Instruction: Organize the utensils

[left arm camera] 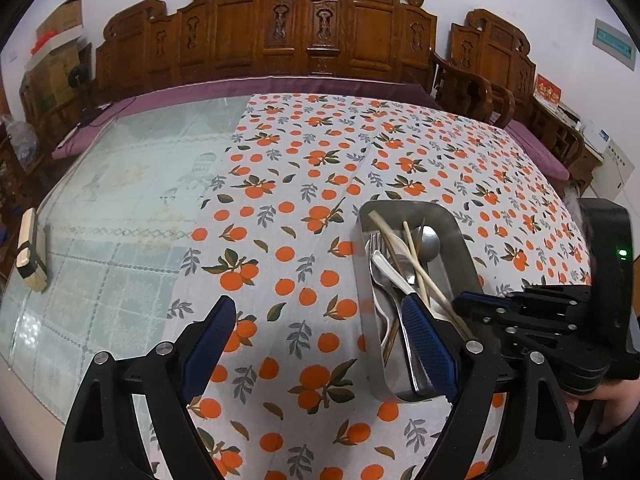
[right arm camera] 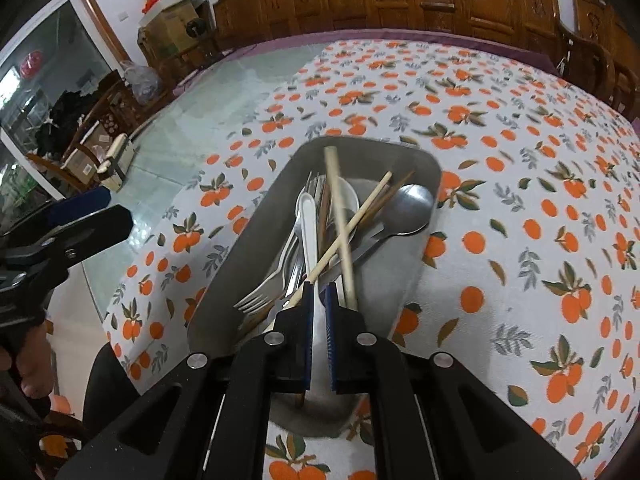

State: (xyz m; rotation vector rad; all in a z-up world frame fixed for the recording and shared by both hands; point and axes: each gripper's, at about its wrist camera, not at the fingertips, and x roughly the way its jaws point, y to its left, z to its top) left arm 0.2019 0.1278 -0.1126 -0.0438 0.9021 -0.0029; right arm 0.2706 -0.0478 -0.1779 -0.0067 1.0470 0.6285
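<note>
Now we start at the left, where a small wooden block (left arm camera: 31, 251) lies on the glass part of the table (left arm camera: 120, 184); next comes the cloth with oranges (left arm camera: 304, 168) on it; we hold our left gripper (left arm camera: 320, 344) over this cloth, with its two fingers far apart and nothing between them. More to the right sits a shiny metal tray (left arm camera: 460, 236) on the cloth; inside it lie forks (right arm camera: 256, 300), a white plastic spoon (right arm camera: 306, 216), a big metal spoon (right arm camera: 412, 210) and some long chopsticks (right arm camera: 340, 208), all mixed up and crossing each other; the metal spoon's bowl is at the far right end of the tray. Our right gripper (right arm camera: 318, 300) reaches down into the near end of the tray; its blue fingers are almost together, and the white spoon's handle runs between them; we cannot tell if they really pinch it. Behind the table stand brown wooden chairs (left arm camera: 308, 28).
</note>
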